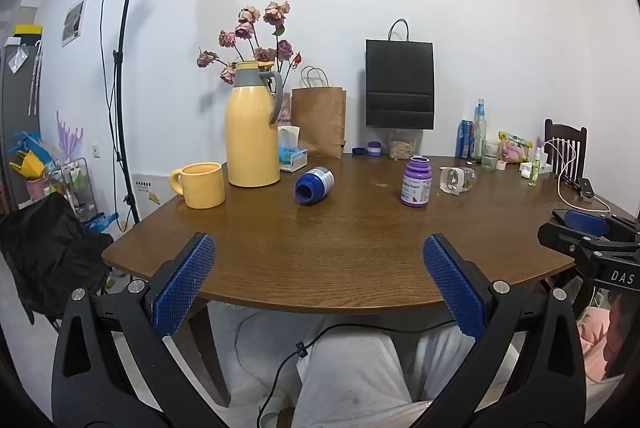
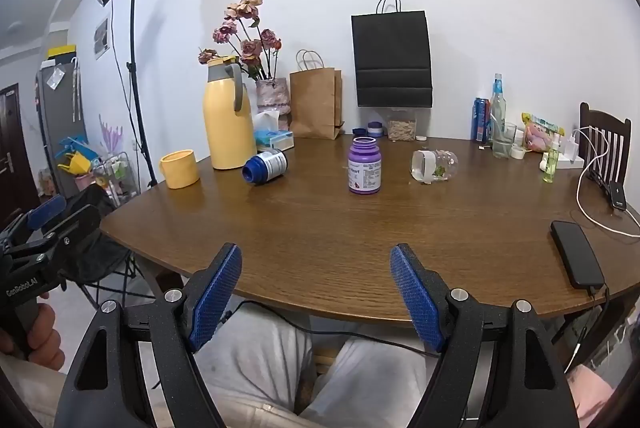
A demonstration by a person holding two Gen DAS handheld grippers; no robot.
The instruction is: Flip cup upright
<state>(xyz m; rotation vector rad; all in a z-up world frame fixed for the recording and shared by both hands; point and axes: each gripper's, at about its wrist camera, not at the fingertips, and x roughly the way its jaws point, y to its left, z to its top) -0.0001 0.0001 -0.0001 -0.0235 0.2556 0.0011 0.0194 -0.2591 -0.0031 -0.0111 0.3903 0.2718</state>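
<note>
1. A yellow thermos (image 1: 252, 126) is standing upright on the counter (image 1: 340, 248).
2. A blue bottle (image 1: 314, 185) is lying sideways.
3. A purple bottle (image 2: 364, 165) is standing.
4. A phone (image 2: 577, 254) is lying flat.

Near table (image 2: 320, 240) half bare; thermos (image 1: 252, 128) crowds mug (image 1: 202, 185), bottles mid-table.

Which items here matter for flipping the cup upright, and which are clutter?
Job: left gripper, right gripper, both open; tipped clear cup, probably the target.
Clutter: upright yellow mug, blue bottle, purple bottle, thermos, phone.
</note>
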